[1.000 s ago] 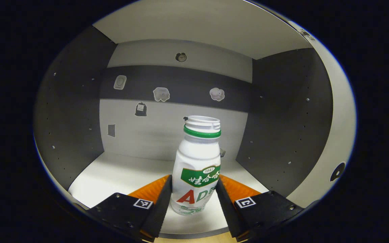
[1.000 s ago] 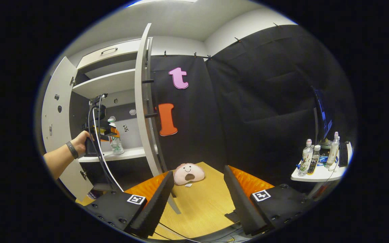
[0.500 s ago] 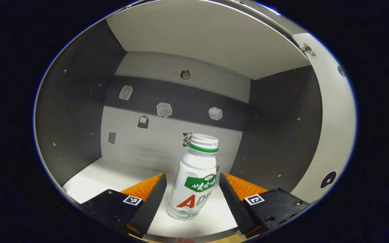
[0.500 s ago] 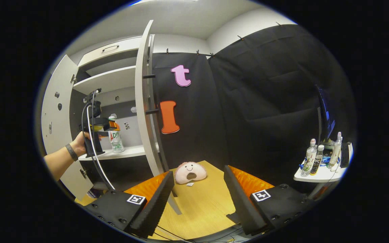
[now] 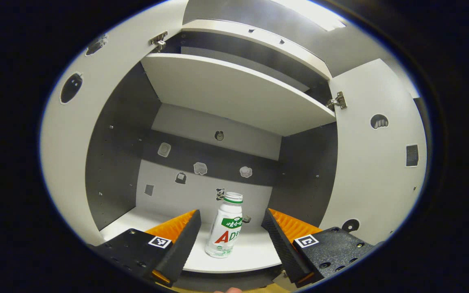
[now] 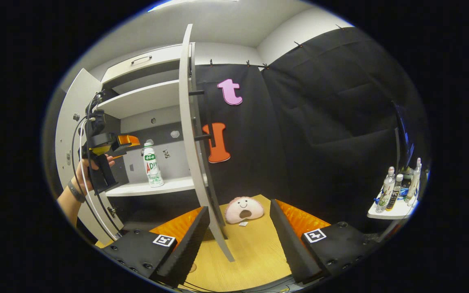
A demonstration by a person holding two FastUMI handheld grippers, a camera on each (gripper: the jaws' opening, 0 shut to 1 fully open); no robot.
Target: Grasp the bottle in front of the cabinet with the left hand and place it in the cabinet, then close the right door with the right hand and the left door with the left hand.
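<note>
The bottle (image 5: 225, 228) stands upright on the cabinet's lower shelf (image 5: 238, 260), near its front edge and free of any grip, so the placing step looks done and both doors remain to be shut. It is a small, waisted plastic bottle, smooth and white, with a ribbed neck ring and a printed label across its belly; seen from the right gripper view (image 6: 152, 170) it sits roughly midway along the shelf. The left gripper (image 5: 229, 238) has its jaws spread wide, with the bottle visible in the gap beyond them and touching neither finger, a stance that suits backing straight out without tipping it. The right gripper (image 6: 240, 240) also holds nothing, its jaws parted over the wooden table (image 6: 255, 252), probably waiting for its turn at the right door (image 6: 196, 142), which stands edge-on and wide open. The left door (image 6: 69, 138) is swung out as well, just behind the person's hand (image 6: 86, 173). The cabinet's panels are flat, matte laminate, pale on shelves and doors, dark on the side walls, with small stickers on the back wall.
</note>
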